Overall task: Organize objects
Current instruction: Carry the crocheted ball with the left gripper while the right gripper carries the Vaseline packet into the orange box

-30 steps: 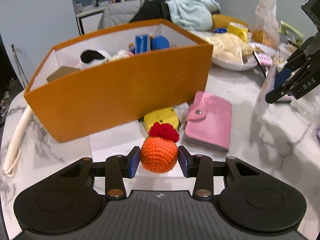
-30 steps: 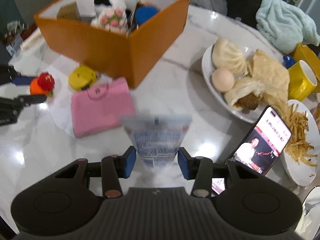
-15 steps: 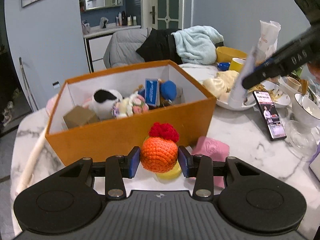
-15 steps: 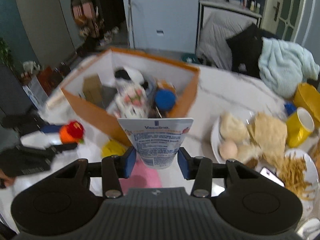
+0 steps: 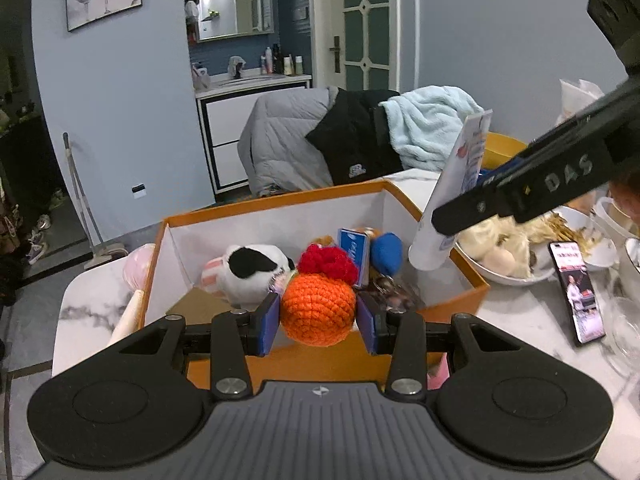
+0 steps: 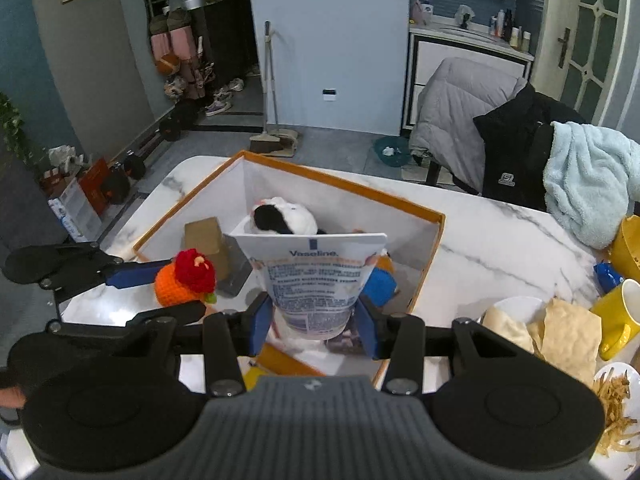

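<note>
left gripper (image 5: pixel 318 318) pinching crochet orange (image 5: pixel 318 312) over orange box (image 5: pixel 464 300) | right gripper (image 6: pixel 312 326) pinching Vaseline tube (image 6: pixel 316 280) above box | risk: grippers near, may collide; tube probably lands on plush (image 6: pixel 284 220)

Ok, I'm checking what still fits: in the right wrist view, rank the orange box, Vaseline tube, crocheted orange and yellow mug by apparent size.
1. orange box
2. Vaseline tube, though nearness to the camera inflates it
3. crocheted orange and yellow mug: alike, unranked; the mug is cropped
</note>
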Demonstrator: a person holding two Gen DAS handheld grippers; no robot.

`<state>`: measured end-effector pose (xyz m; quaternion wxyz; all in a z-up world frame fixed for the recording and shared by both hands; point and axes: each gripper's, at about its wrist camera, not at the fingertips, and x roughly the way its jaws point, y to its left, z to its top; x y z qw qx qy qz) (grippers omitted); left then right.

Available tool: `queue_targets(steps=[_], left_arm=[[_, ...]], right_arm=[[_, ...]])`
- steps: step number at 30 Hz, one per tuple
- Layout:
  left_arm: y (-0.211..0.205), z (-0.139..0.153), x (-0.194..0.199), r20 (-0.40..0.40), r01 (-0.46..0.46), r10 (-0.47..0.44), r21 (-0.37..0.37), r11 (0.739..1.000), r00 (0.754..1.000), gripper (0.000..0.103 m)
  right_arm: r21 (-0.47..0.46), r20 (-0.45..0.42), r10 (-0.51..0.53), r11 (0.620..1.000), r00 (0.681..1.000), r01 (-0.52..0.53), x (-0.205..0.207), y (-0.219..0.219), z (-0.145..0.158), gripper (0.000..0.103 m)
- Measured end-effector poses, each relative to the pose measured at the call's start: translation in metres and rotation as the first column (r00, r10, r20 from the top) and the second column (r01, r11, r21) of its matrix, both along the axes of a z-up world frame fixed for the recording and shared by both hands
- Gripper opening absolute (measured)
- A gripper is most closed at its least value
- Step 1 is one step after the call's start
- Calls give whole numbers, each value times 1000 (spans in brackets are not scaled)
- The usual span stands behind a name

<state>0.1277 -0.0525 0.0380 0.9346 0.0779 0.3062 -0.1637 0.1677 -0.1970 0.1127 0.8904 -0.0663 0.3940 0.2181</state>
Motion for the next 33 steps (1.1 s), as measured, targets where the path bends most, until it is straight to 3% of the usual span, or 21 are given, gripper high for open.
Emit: queue_targets(steps=[12, 18, 25, 30, 33], left_arm=[[3, -26, 44, -28, -86, 86, 0, 996, 996, 48], [9, -44, 54, -64, -112, 112, 14, 994, 992, 48], [9, -51, 60, -87, -110, 112, 24, 994, 990, 48], [9, -57, 64, -107, -116, 118, 31, 993, 987, 48], [13, -58, 68, -125, -143, 145, 20, 989, 982, 50]], right_arm=[[-31, -77, 17, 999, 997, -19, 27, 16, -38, 47], [-226, -56, 42, 973, 998, -54, 28, 32, -51, 47], [-380, -52, 59, 922, 997, -75, 35, 47, -77, 47], [-363, -67, 64, 928, 996, -84, 39, 50, -88, 49], [-286, -78, 75, 954, 994, -94, 39, 49, -84, 53]])
